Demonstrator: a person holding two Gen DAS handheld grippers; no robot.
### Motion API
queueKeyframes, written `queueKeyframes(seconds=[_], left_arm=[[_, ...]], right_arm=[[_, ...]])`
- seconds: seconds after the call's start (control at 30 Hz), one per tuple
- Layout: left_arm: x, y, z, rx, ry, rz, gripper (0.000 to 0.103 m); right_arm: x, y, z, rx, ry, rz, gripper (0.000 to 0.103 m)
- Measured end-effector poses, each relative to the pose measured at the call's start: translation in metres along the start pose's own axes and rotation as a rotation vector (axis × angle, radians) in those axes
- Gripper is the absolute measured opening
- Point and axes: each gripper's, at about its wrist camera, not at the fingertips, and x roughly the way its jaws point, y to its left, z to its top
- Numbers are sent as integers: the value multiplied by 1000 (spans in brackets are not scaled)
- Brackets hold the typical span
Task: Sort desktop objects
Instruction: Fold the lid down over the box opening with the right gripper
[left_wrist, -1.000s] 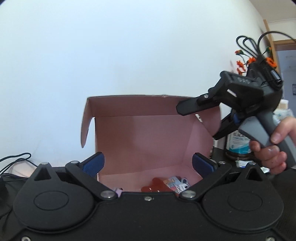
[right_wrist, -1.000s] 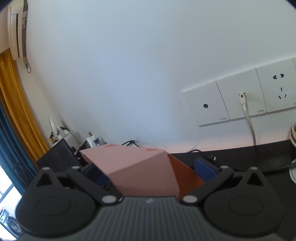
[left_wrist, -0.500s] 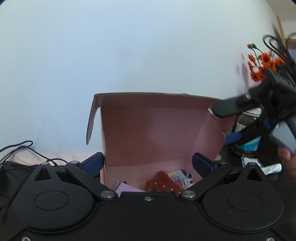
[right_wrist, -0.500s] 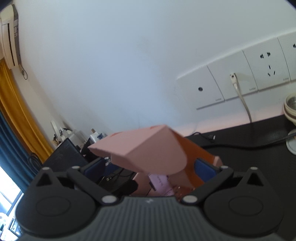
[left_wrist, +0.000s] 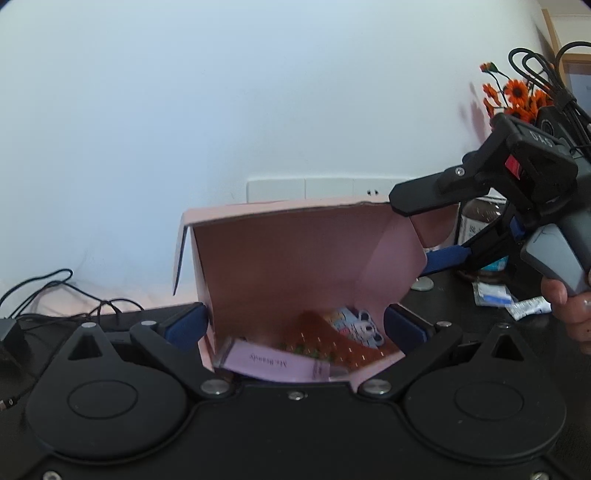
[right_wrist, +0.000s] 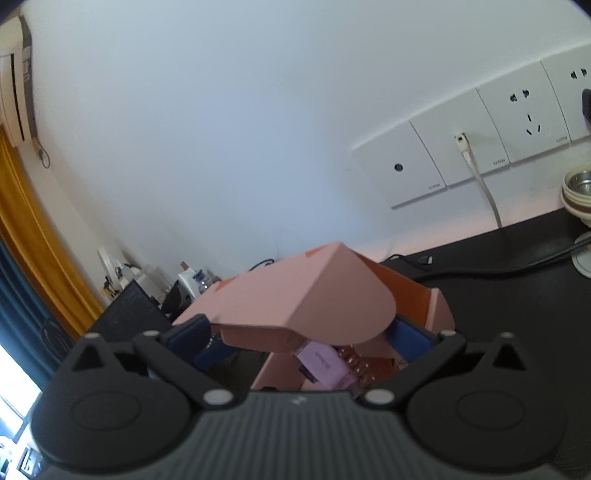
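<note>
A pink cardboard box (left_wrist: 295, 258) stands open on the black desk, its lid tilted up toward the wall. Inside lie a lilac carton (left_wrist: 273, 363), a brown packet (left_wrist: 332, 343) and a cartoon card (left_wrist: 356, 325). My left gripper (left_wrist: 293, 325) is open, with one finger on each side of the box's front. My right gripper (left_wrist: 410, 232), held by a hand (left_wrist: 569, 306), is open astride the lid's right side flap (left_wrist: 432, 225). In the right wrist view that pink flap (right_wrist: 314, 299) lies between the right gripper's (right_wrist: 295, 334) spread fingers, above the lilac carton (right_wrist: 325, 365).
Wall sockets (right_wrist: 461, 155) run behind the box, and a white cable (right_wrist: 484, 192) hangs from one. Black cables (left_wrist: 55, 306) lie at the left. Orange flowers (left_wrist: 513, 92), a jar (left_wrist: 480, 221), sachets (left_wrist: 491, 295) and a tube (left_wrist: 528, 306) crowd the right. Stacked bowls (right_wrist: 578, 192) stand near the sockets.
The lid has tipped lower, so wall sockets now show above it. More of the box's contents show in the left view. The right gripper has come back in over the side flap.
</note>
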Motion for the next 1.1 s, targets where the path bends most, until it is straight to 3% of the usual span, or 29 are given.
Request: queueKeyframes(seconds=[0.2,0.47,0.73,0.97,1.1], left_arm=[[-8,2,-7,-14,26,-24,103],[-21,-10,-13,22,33,-48,103],[-36,-23,-17,100,28,-73,103],[-52,-9,-32,29,24,-86,103],[-52,6,-38,-58,36,-93,103]], right_arm=[[-8,9,-16,-76,-21,-40,102],[-30,21,-21,-94,-75,0,102],[-44,19,-25,-4,-98,33,102],[-54,20,-29,4,-124,21,102],[-47,24,-30,-8,-147,-58,102]])
